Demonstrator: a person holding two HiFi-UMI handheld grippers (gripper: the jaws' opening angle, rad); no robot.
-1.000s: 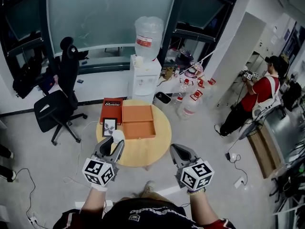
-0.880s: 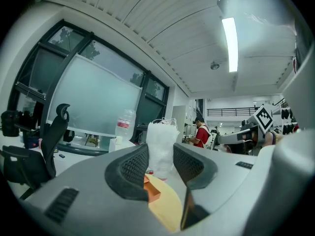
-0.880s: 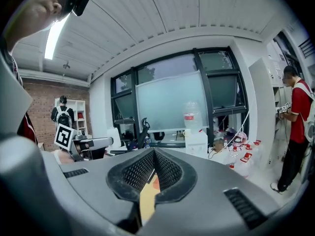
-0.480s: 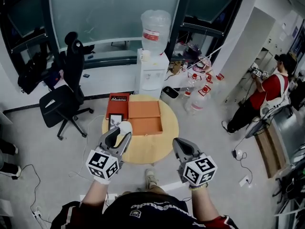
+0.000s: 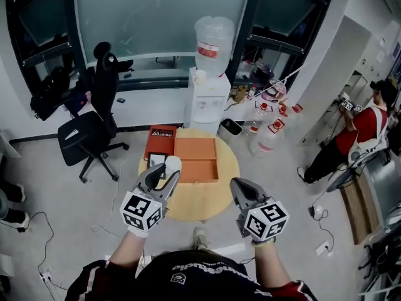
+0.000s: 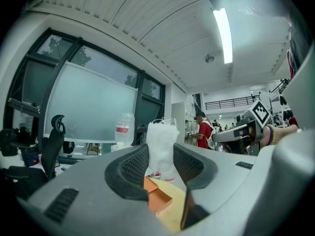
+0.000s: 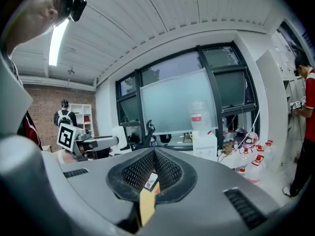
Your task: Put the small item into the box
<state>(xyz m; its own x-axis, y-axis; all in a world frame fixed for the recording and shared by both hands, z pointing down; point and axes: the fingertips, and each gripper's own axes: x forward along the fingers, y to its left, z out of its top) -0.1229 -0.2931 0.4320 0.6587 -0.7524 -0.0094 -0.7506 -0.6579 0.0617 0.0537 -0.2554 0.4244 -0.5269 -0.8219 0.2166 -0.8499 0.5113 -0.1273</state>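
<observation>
The open orange box [image 5: 197,160] lies on the round wooden table [image 5: 207,202], with its red lid [image 5: 161,140] to the left. My left gripper [image 5: 169,170] hovers over the table's left part, just left of the box, shut on a small white foam-wrapped item [image 5: 173,164]. In the left gripper view the white item [image 6: 161,146] stands upright between the mesh pads [image 6: 132,167], with the orange box [image 6: 160,196] below. My right gripper [image 5: 237,184] hangs over the table's right front edge, its jaws meeting at the tips [image 7: 154,155] with nothing held.
A small black-framed card [image 5: 156,163] lies left of the box. Behind the table stand a water dispenser [image 5: 210,99] and several bottles [image 5: 268,130] on the floor. A black office chair [image 5: 94,130] is at the left. A person in red [image 5: 363,133] stands at the right.
My left gripper has carried the white item forward, closer to the box's left side. The right gripper has come along with it. The head view has shifted.
</observation>
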